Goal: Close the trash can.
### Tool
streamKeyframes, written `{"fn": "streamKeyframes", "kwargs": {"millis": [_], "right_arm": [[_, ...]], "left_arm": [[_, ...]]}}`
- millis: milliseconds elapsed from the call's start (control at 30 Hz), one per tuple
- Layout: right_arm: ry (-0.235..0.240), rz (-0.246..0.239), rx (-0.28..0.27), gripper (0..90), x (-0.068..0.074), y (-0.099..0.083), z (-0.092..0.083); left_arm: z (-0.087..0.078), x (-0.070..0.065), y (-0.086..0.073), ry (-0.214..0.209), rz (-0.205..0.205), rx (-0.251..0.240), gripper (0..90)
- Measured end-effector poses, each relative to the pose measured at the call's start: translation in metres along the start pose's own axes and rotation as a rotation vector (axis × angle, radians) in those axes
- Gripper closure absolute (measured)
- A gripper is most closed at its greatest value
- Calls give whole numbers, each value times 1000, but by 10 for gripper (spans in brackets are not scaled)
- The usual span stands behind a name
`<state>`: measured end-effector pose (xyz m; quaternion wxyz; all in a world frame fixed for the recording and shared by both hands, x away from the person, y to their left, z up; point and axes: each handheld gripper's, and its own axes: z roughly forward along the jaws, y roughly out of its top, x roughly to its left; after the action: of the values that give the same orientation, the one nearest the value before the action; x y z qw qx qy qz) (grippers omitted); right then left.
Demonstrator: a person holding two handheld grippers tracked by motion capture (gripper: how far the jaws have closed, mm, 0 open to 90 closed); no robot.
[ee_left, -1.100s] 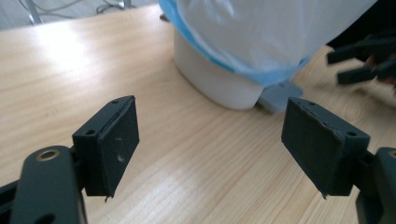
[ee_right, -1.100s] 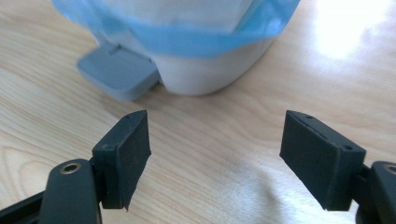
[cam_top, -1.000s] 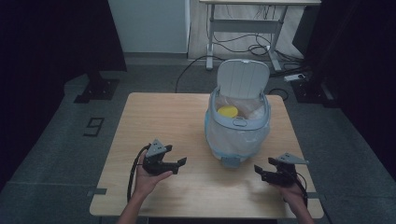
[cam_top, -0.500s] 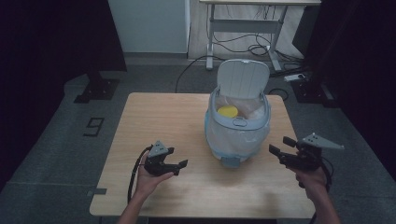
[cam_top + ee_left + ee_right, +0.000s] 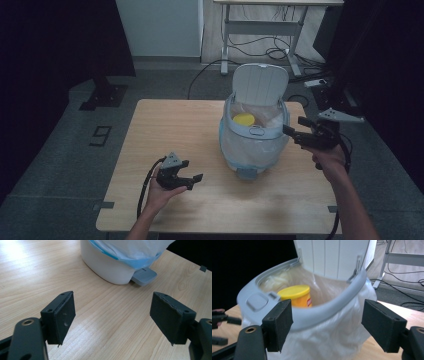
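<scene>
A white pedal bin (image 5: 252,145) with a clear liner stands on the wooden table (image 5: 175,125), its lid (image 5: 260,85) propped upright. A yellow-lidded tub (image 5: 244,119) lies inside. My right gripper (image 5: 294,125) is held up beside the bin's right rim, open, pointing at it. In the right gripper view the grey rim (image 5: 312,315) and the tub (image 5: 295,293) lie just beyond my right gripper (image 5: 328,303). My left gripper (image 5: 192,171) rests low over the table at the front left, open. Its jaws have just been closing a little, with only bare wood between them (image 5: 113,296).
The bin's grey foot pedal (image 5: 144,277) juts toward the front of the table. Behind the table stand a white desk frame (image 5: 260,30) and loose cables on the floor. A dark stand base (image 5: 102,97) sits off the table's far left corner.
My right gripper has risen from the table's front right corner to the height of the bin's rim and come closer to it. The left hand has stayed where it was.
</scene>
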<state>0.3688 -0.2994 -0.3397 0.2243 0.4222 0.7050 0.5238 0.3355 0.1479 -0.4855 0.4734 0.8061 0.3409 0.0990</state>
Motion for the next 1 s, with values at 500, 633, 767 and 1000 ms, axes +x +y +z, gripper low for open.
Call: {"fn": "streamKeyframes", "kwargs": {"millis": [500, 633, 767, 1000], "right_arm": [[-4, -6, 15, 219, -15, 44, 38], [-18, -8, 28, 203, -23, 54, 52], [-28, -3, 24, 187, -31, 62, 62], [10, 15, -3, 182, -44, 74, 76]], "left_arm": [[4, 4, -4, 1, -5, 25, 206], [3, 6, -4, 0, -6, 26, 206], [2, 9, -5, 6, -12, 22, 206], [-1, 12, -5, 18, -24, 1, 215]]}}
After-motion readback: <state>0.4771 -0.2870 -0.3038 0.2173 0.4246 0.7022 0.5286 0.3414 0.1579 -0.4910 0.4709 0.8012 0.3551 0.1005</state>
